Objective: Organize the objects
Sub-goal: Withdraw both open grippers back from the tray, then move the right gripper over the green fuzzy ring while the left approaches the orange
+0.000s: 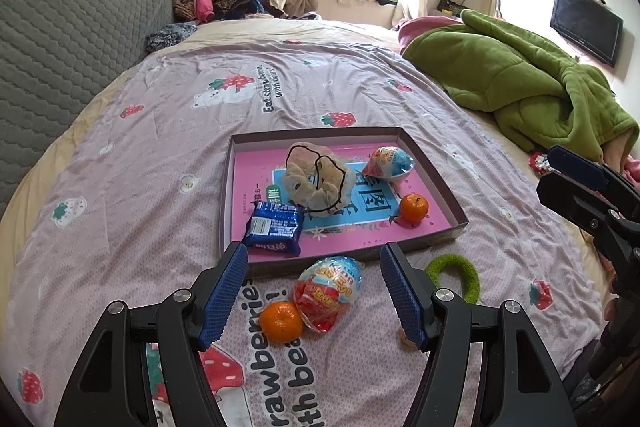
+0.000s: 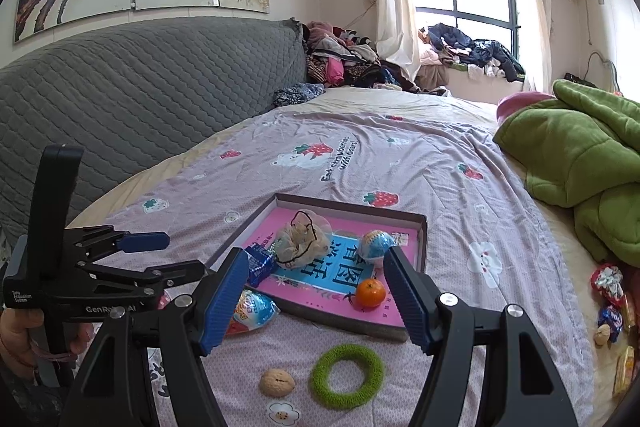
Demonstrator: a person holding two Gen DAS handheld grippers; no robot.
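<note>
A shallow box tray (image 1: 440, 187) with a pink bottom lies on the bed. In it are a mesh bag of nuts (image 1: 316, 179), a blue snack packet (image 1: 274, 227), a wrapped toy egg (image 1: 388, 161) and a mandarin (image 1: 414, 207). In front of the tray lie a second toy egg (image 1: 330, 291), a mandarin (image 1: 281, 321), a green ring (image 1: 460, 275) and a walnut (image 1: 406, 341), half hidden by a finger. My left gripper (image 1: 314, 251) hangs open above that egg and mandarin. My right gripper (image 2: 316, 253) is open over the green ring (image 2: 347, 375) and walnut (image 2: 277, 381), holding nothing.
A green blanket (image 2: 580, 167) is heaped on the bed's right side, with loose snacks (image 2: 608, 291) beside it. A grey quilted headboard (image 2: 140, 87) runs along the left. Clothes (image 2: 348, 59) are piled at the far end. A hand (image 2: 16, 331) holds the left gripper.
</note>
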